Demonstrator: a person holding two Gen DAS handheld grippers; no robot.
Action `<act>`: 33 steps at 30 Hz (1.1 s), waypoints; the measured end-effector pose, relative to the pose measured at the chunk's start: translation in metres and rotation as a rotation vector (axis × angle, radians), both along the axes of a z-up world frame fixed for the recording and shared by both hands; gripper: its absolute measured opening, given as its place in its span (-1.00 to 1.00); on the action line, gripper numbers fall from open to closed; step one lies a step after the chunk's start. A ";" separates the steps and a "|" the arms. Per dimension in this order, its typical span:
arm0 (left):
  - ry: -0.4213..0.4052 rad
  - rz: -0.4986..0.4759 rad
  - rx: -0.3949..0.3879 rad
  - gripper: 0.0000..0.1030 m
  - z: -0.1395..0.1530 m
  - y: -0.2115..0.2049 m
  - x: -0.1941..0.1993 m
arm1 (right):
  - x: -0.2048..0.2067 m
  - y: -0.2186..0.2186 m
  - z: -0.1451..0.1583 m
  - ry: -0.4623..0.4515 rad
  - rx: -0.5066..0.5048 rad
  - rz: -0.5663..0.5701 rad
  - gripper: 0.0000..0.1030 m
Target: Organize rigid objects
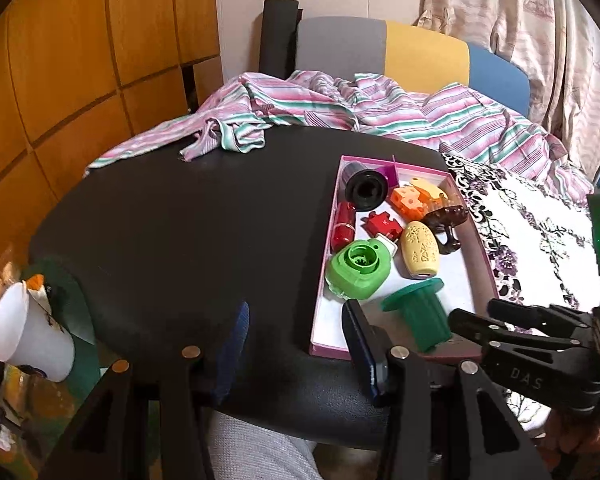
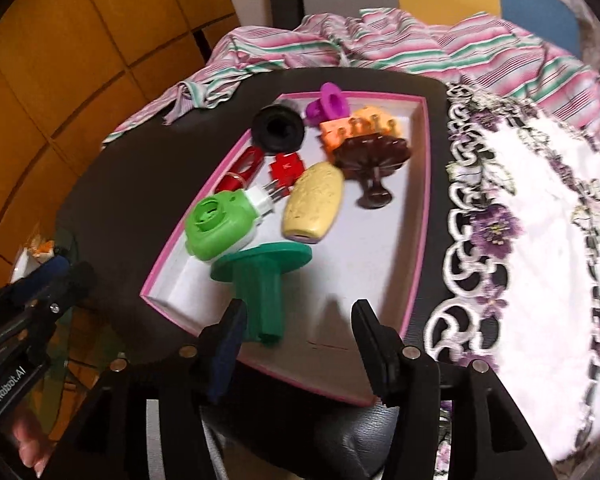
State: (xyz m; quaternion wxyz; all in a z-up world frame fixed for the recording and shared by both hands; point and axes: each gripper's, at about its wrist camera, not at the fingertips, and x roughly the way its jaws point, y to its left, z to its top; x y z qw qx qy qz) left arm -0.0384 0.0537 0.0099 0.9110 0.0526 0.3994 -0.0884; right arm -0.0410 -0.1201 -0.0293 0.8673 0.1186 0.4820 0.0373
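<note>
A pink-rimmed shallow box point(image 1: 327, 240) point(image 2: 418, 216) lies on the black table point(image 1: 188, 216) point(image 2: 132, 184). In it are several rigid things: a dark green flanged spool point(image 1: 422, 312) point(image 2: 262, 280), a light green plug-in device point(image 1: 358, 270) point(image 2: 218, 230), a cream oval case point(image 1: 420, 250) point(image 2: 314, 204), a red puzzle piece point(image 1: 384, 224) point(image 2: 286, 170), a black ring point(image 1: 366, 190) point(image 2: 278, 128) and a brown stand point(image 2: 370, 160). My left gripper point(image 1: 296, 344) is open over the table, left of the box's near corner. My right gripper point(image 2: 300, 344) is open and empty, just behind the spool.
A striped cloth point(image 1: 340, 108) point(image 2: 420, 44) lies at the table's far edge before a chair point(image 1: 380, 48). A white floral mat point(image 1: 532, 232) point(image 2: 540, 240) lies right of the box. A white cup point(image 1: 28, 328) stands low at the left.
</note>
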 end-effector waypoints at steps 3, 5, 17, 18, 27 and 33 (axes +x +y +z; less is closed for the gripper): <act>-0.014 0.013 0.024 -0.05 0.003 -0.002 -0.001 | -0.002 0.002 0.007 0.008 -0.056 -0.026 0.15; -0.014 0.019 0.033 -0.05 0.004 -0.002 0.000 | -0.004 0.003 0.012 -0.004 -0.079 -0.038 0.17; 0.024 0.024 0.051 -0.05 0.007 -0.007 0.005 | -0.010 0.013 0.035 -0.072 -0.130 -0.100 0.56; 0.025 0.021 0.056 -0.05 0.008 -0.008 0.006 | -0.010 0.014 0.036 -0.078 -0.131 -0.104 0.62; 0.047 0.018 0.068 -0.05 0.008 -0.013 0.011 | -0.009 0.009 0.038 -0.066 -0.168 -0.181 0.81; 0.036 0.007 0.080 -0.05 0.010 -0.019 0.012 | -0.008 0.004 0.035 -0.051 -0.150 -0.204 0.81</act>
